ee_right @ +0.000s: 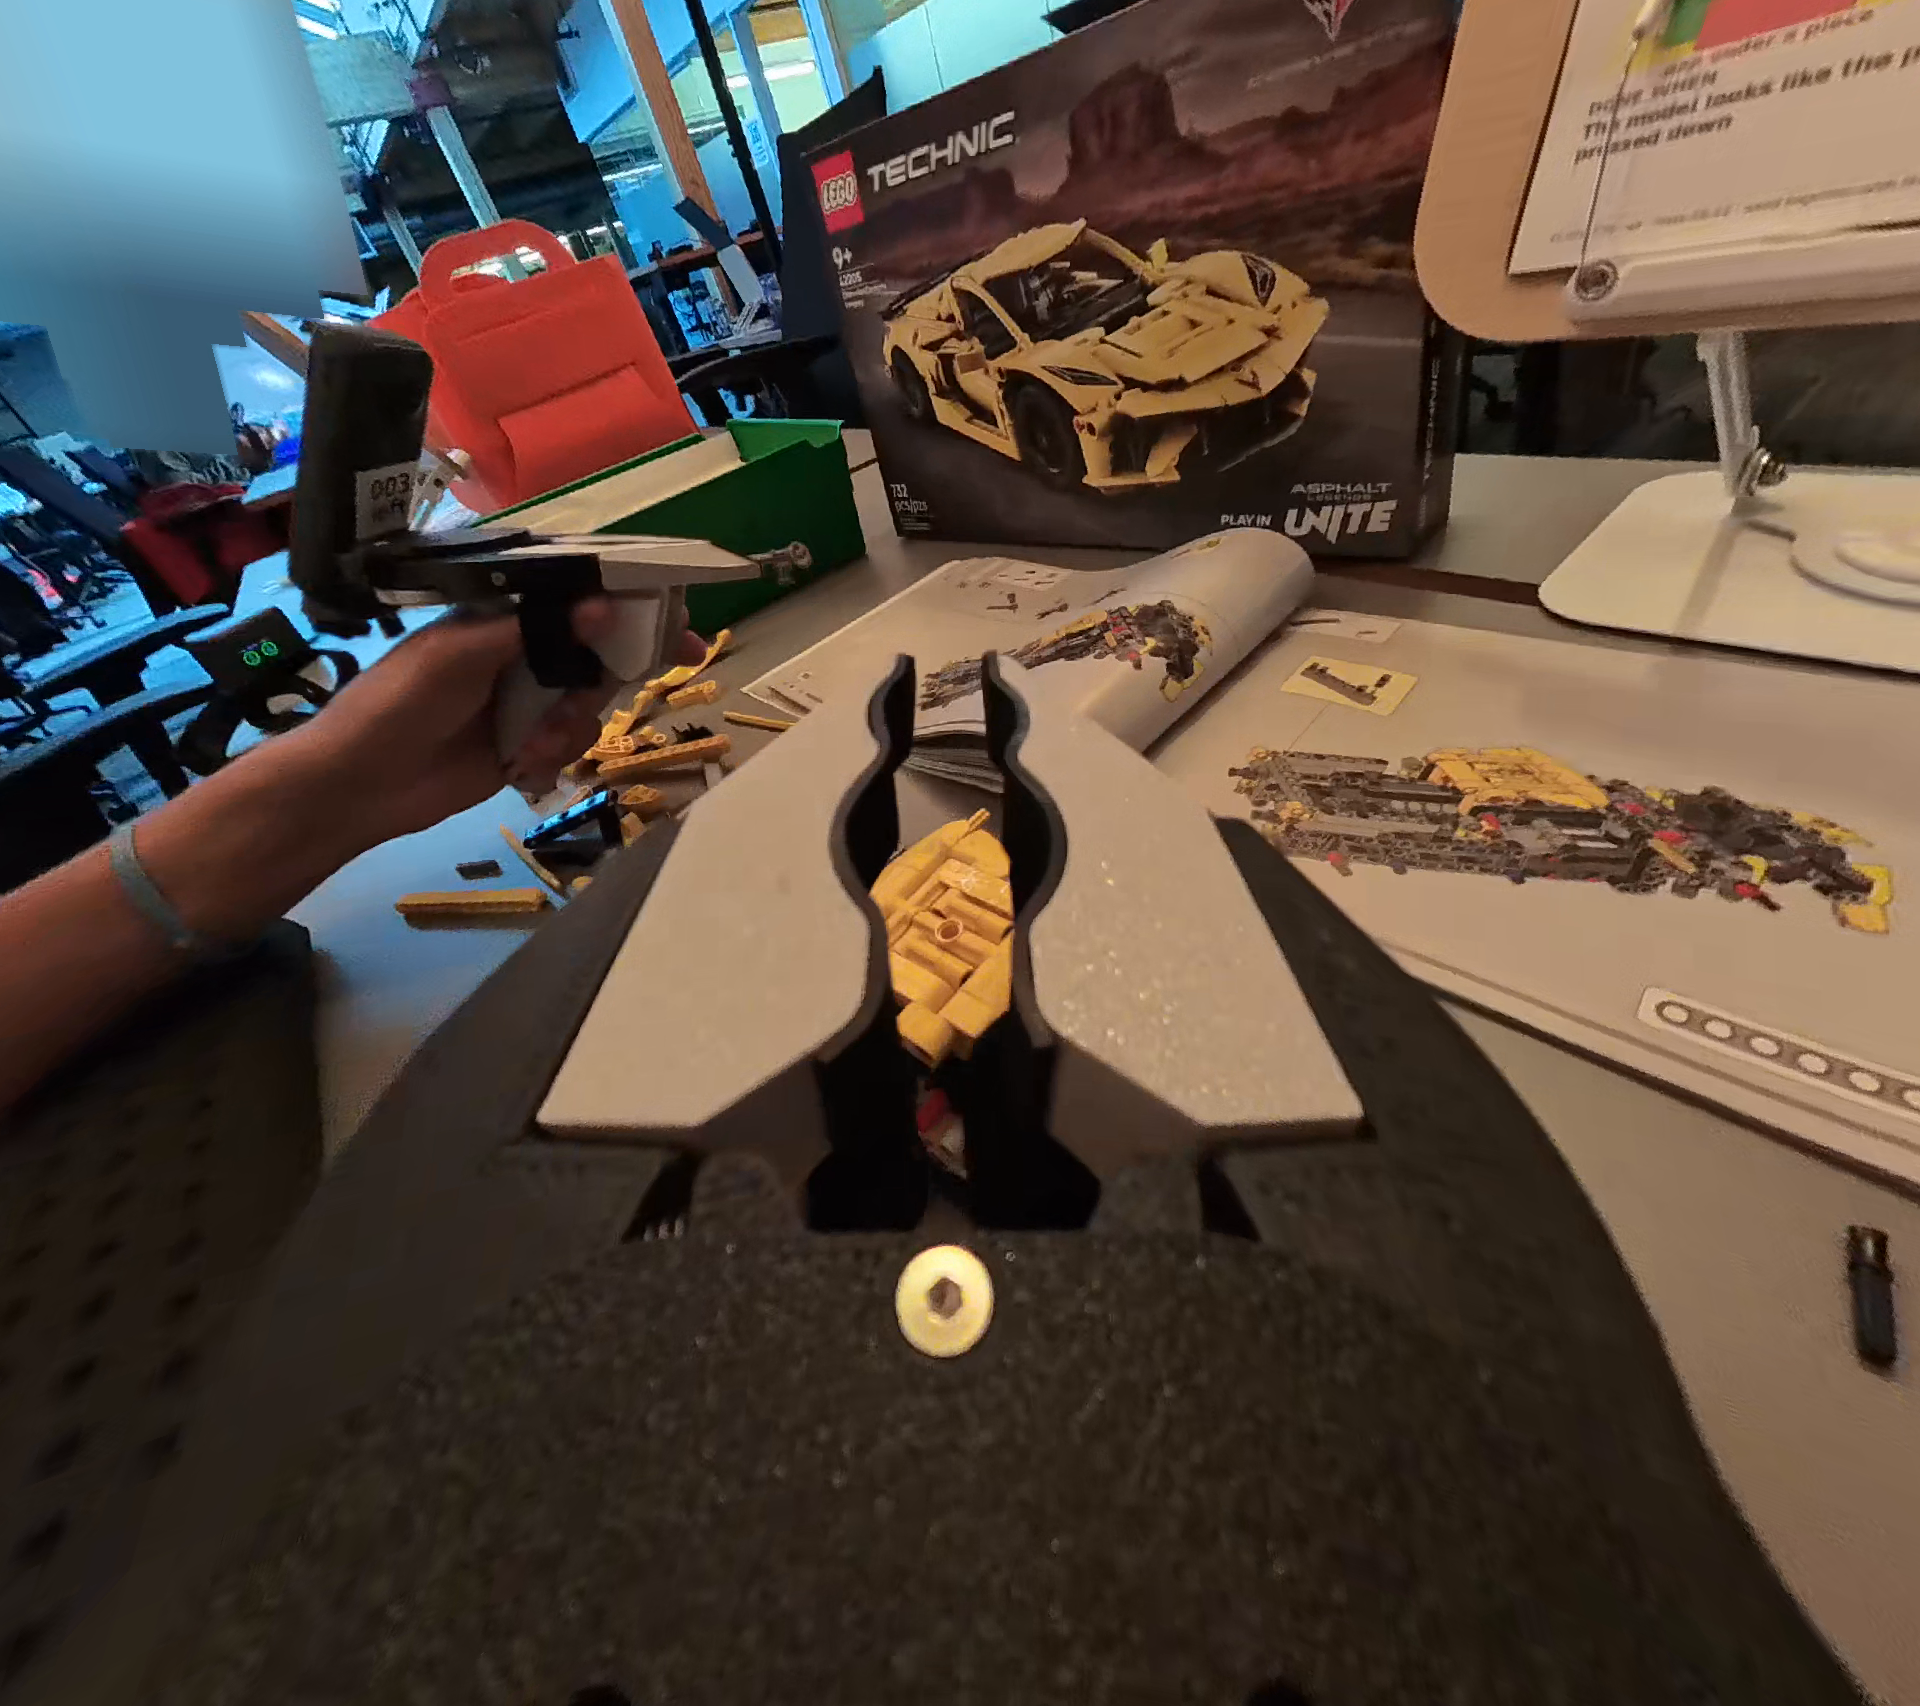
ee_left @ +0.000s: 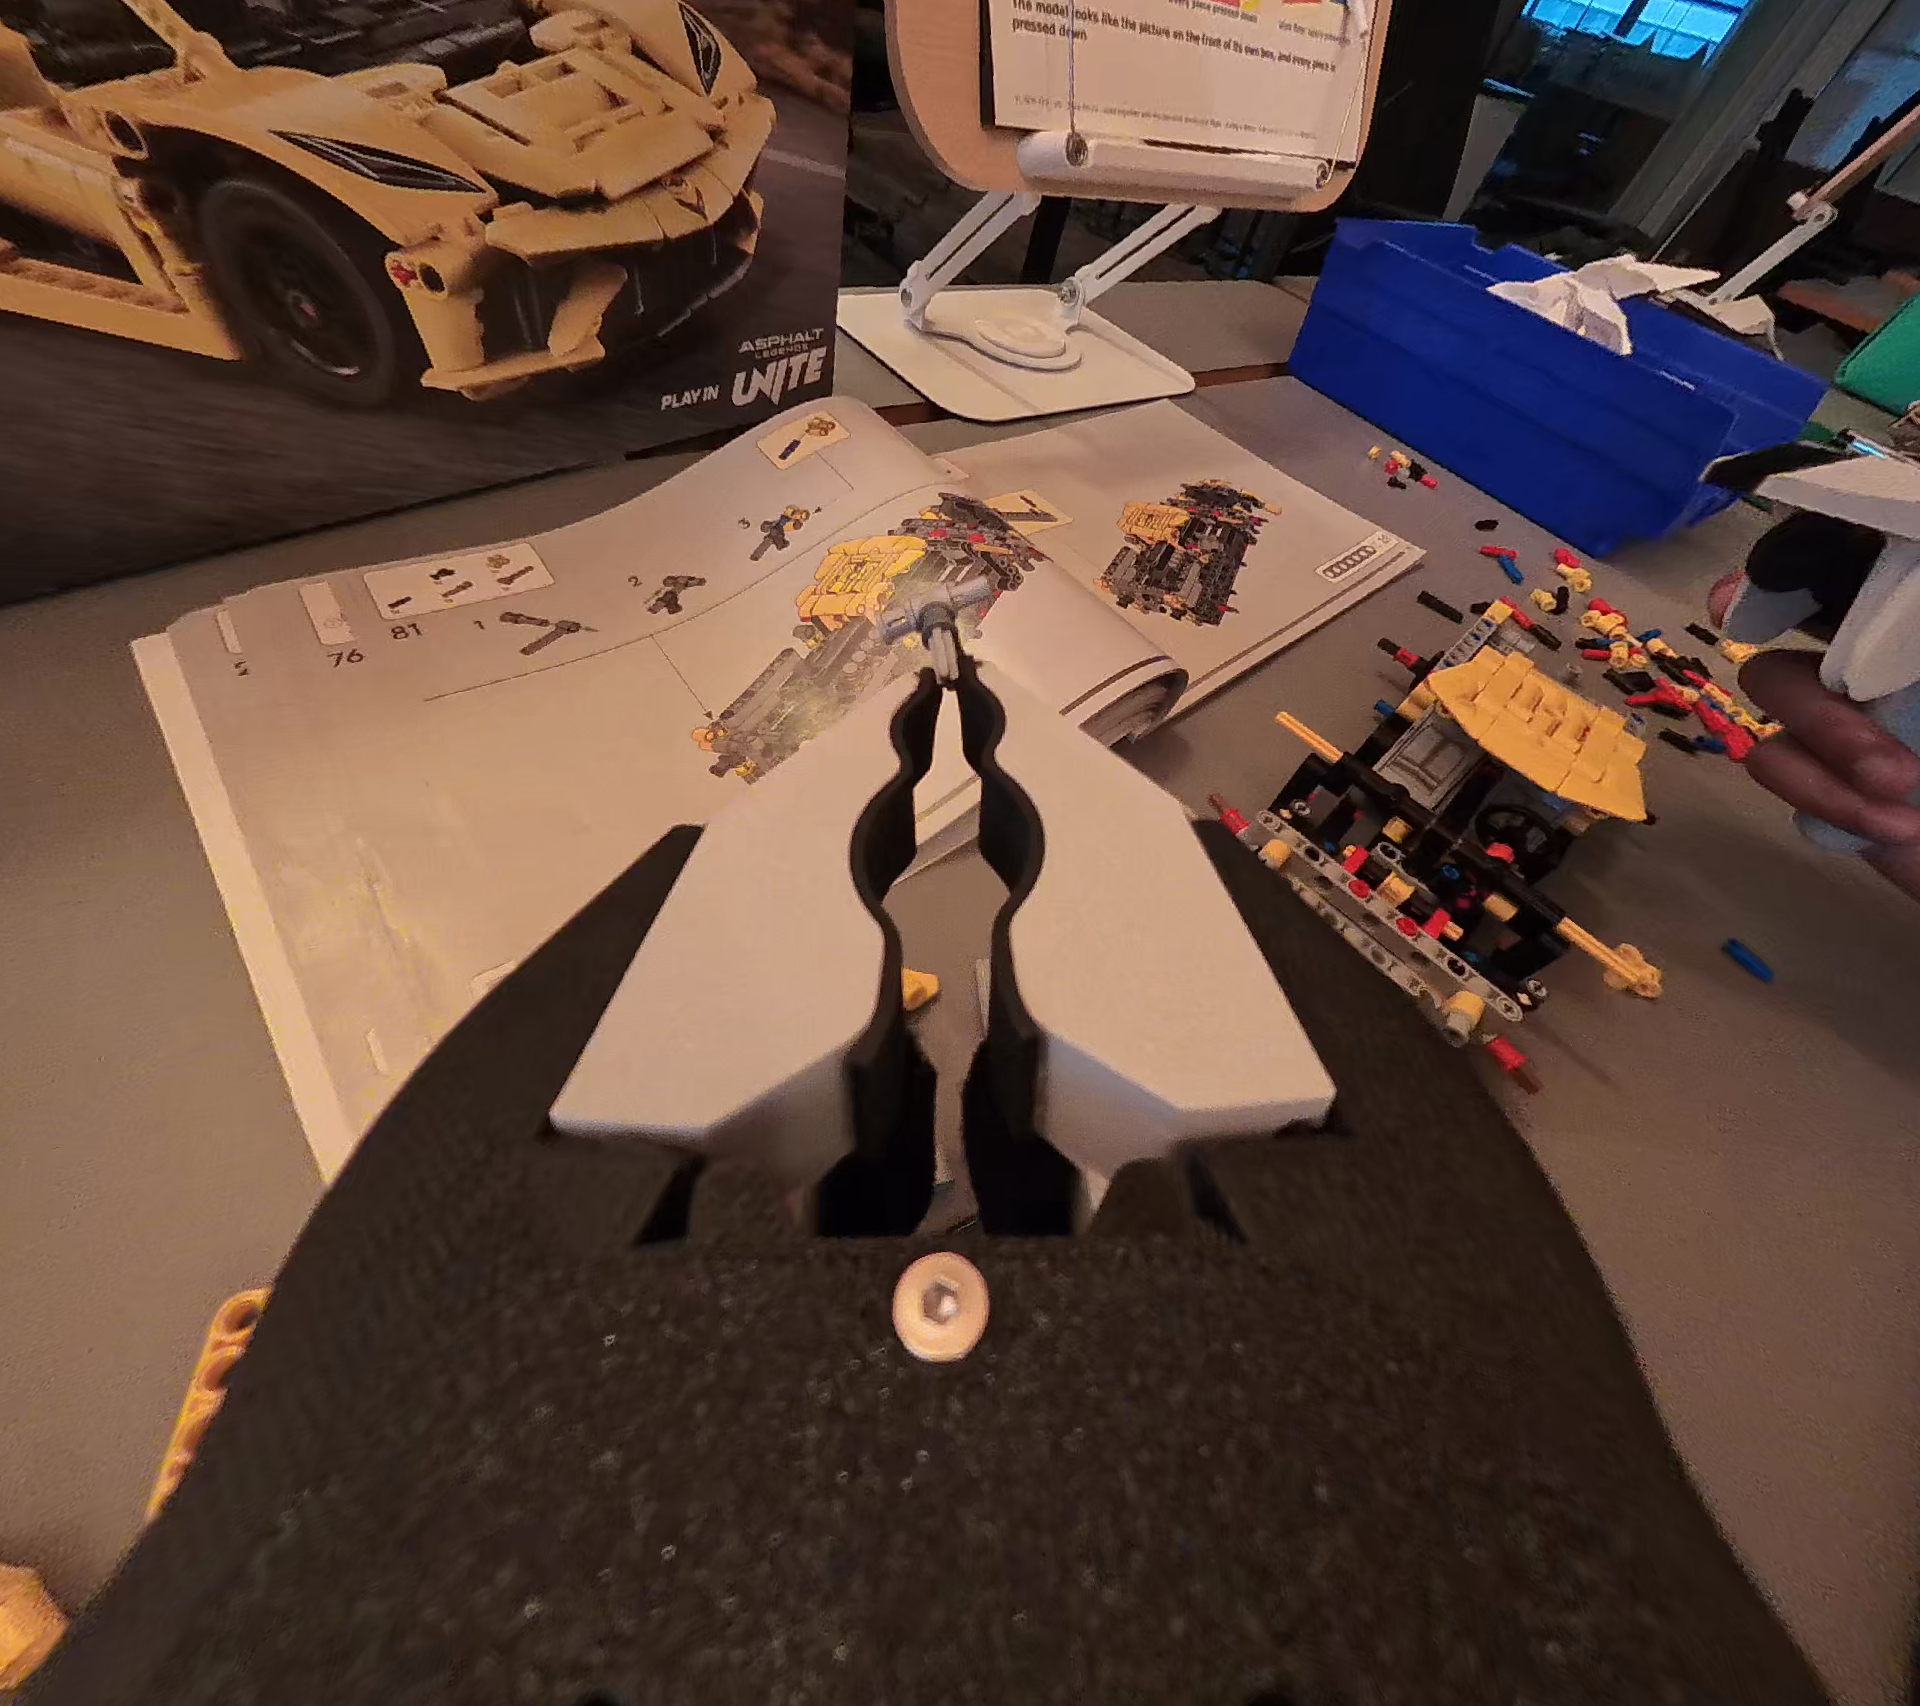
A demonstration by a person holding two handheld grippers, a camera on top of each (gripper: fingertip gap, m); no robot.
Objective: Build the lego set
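The left tongs [ee_left: 943,688] are pressed together on a small grey connector piece [ee_left: 928,626], pinching its pale stub so that the piece stands out past the tips, its crossbar lying across the line of the fingers. It is held up in the air above the open instruction booklet [ee_left: 582,700]; seen from the right wrist view, the same piece [ee_right: 781,558] juts out level from the left tongs [ee_right: 764,560], pointing toward the set's box [ee_right: 1132,306].

The partly built car [ee_left: 1455,835] sits on the desk [ee_left: 1714,1189] to the right of the booklet, its long axis running from near right to far left. It has a black and grey beam frame with red, blue and yellow pins, a yellow panelled section on top, and yellow axles sticking out at both sides. Loose small pieces [ee_left: 1642,648] lie scattered just beyond it, near a blue bin [ee_left: 1507,368].

The right tongs [ee_right: 948,680] are slightly spread and hold nothing; they hover over the car's yellow section [ee_right: 951,939], which shows in the gap between the fingers. Yellow parts [ee_right: 644,752] lie on the desk below the left hand [ee_right: 499,742].
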